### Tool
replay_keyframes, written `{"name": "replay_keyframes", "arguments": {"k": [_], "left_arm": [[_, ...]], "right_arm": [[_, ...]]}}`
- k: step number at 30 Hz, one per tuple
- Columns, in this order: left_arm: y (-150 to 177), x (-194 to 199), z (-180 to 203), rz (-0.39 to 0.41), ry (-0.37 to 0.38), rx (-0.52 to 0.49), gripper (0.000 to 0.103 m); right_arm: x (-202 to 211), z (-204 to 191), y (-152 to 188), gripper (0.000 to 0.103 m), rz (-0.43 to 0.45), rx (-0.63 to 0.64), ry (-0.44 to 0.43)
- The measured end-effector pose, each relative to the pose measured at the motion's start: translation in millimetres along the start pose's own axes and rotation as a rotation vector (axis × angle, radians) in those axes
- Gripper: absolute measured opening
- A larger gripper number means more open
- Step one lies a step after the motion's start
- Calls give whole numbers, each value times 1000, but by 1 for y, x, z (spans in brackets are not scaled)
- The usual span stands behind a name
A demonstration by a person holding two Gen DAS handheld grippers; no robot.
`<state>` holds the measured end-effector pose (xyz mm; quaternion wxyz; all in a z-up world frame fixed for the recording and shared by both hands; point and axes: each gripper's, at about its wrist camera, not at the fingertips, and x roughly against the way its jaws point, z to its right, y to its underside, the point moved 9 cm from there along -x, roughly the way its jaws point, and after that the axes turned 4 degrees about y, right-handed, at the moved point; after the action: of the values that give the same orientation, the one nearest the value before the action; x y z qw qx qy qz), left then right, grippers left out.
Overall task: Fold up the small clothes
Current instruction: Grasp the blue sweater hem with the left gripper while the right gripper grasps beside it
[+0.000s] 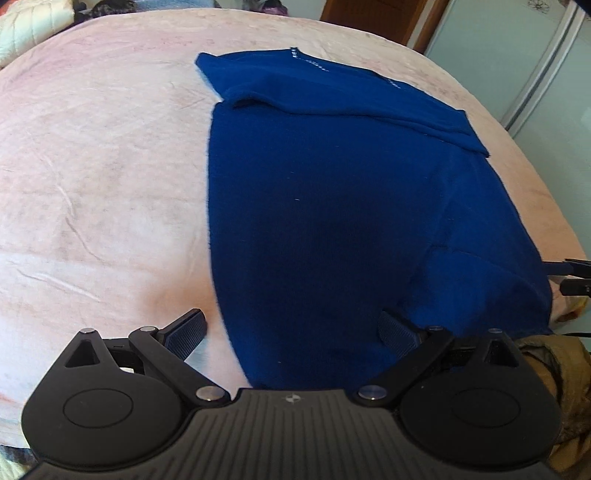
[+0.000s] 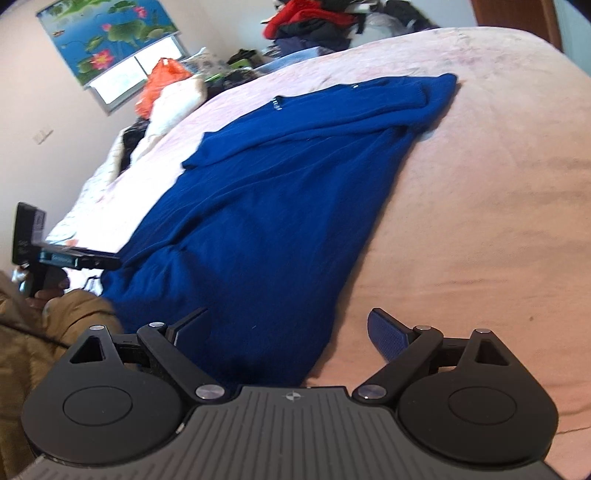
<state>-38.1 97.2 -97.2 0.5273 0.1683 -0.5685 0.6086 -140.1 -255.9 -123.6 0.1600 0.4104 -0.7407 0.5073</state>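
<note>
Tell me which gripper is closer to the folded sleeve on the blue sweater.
Hard to call; both sit at the blue sweater's near hem, far from the folded sleeve. Left gripper straddles one bottom edge, right gripper the other.

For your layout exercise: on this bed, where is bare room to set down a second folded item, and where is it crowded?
Free: the wide pink bedspread on the side of the blue sweater away from its folded sleeve, and the strip beyond its collar. Crowded: the bed's far end, piled with clothes and an orange bag, and the near hem, where both open grippers, left gripper and right gripper, hover.
</note>
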Motion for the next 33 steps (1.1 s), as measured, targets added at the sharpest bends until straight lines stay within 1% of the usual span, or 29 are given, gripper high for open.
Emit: {"name": "replay_keyframes", "arguments": {"k": [5,7,10,11,13,16,17,18,19,20,21,23,25,27,29,30,31,32,33], "left_arm": [[3,-10,30,-16,60,-69,100],[1,-14,41,-18,97,-76,97],[-9,-21,54,-12,141,-72,85],[-13,-25,58,-13,156,-68,79],[-22,-34,65,-10,166,-77,78],[-34,-46,77,4,161,-109,68],[-37,-50,80,11,151,-124,64],[-41,-53,82,17,137,-139,53],[-44,-56,83,21,121,-146,47],[-48,-59,84,24,111,-155,37],[-52,-62,85,29,111,-158,32],[-61,-67,84,36,127,-131,28],[-69,-71,82,54,135,-107,27],[-74,-74,83,75,128,-93,27],[-73,-72,85,80,119,-101,27],[-72,-70,87,82,117,-113,28],[-71,-68,88,82,117,-130,29],[-69,-65,87,82,120,-143,30],[-68,-64,87,81,124,-153,33]], "right_arm": [[-14,-24,-1,89,-13,3,-114],[-23,-36,-4,88,-19,11,-155],[-37,-50,-11,86,-17,11,-205],[-42,-53,-15,84,-14,12,-213],[-51,-59,-21,79,-8,15,-223],[-65,-63,-31,55,0,37,-193],[-70,-62,-35,35,-6,40,-174],[-76,-60,-38,25,-10,39,-147],[-79,-57,-41,14,-13,40,-125],[-82,-55,-45,11,-11,44,-119],[-83,-54,-50,10,-3,54,-108],[-85,-51,-62,10,19,91,-53],[-85,-47,-77,10,52,119,-8],[-86,-41,-91,10,88,138,34],[-91,-32,-100,12,93,113,38],[-93,-28,-101,21,86,93,49],[-94,-24,-100,27,80,70,56],[-95,-23,-99,35,72,45,46],[-92,-22,-95,43,69,24,22]]}}
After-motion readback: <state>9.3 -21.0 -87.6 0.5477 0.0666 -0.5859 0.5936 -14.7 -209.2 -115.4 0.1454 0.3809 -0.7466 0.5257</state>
